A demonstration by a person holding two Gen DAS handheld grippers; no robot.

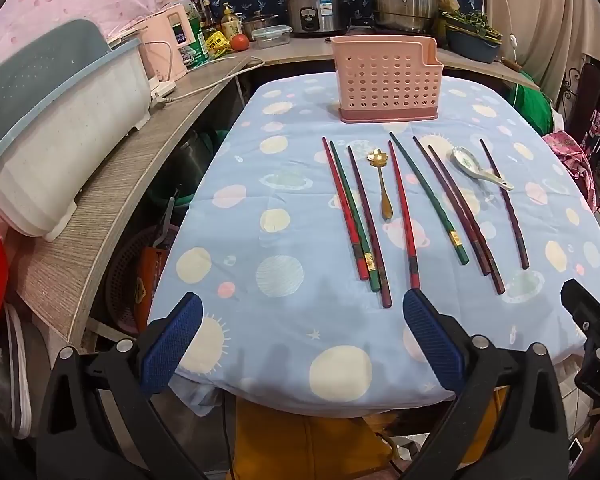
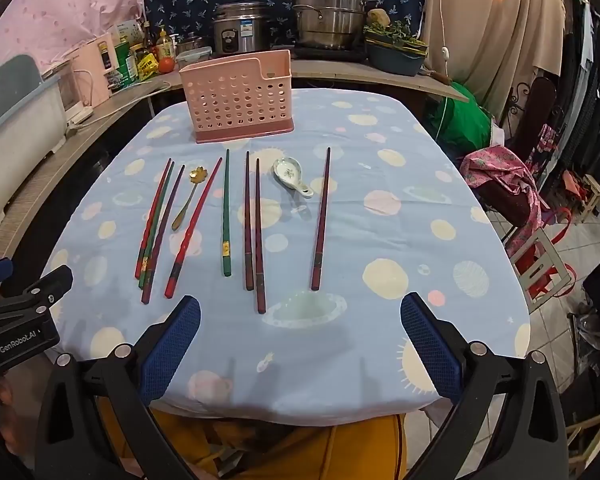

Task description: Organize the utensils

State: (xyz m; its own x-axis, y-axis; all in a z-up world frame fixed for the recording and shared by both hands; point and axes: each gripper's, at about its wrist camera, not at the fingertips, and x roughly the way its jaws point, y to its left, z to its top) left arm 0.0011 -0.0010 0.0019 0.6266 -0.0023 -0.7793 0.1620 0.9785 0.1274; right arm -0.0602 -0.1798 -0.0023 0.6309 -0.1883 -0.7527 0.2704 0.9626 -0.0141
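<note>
A pink perforated utensil holder point(image 1: 387, 80) point(image 2: 238, 96) stands upright at the far end of the table. In front of it lie several chopsticks in a row: red point(image 1: 345, 208) point(image 2: 193, 227), green point(image 1: 428, 197) point(image 2: 226, 212) and dark maroon point(image 1: 505, 204) point(image 2: 321, 220). A gold spoon point(image 1: 381, 182) point(image 2: 188, 197) lies among the left ones. A white ceramic spoon point(image 1: 480, 169) point(image 2: 291, 177) lies toward the right. My left gripper point(image 1: 303, 332) and right gripper point(image 2: 300, 332) are both open and empty, above the table's near edge.
The table wears a light blue planet-print cloth point(image 1: 284, 184) point(image 2: 380, 208). A wooden counter point(image 1: 112, 188) on the left carries a white dish rack point(image 1: 60, 120). Pots and a rice cooker point(image 2: 240, 32) stand behind. A stool and bags point(image 2: 540, 256) crowd the right.
</note>
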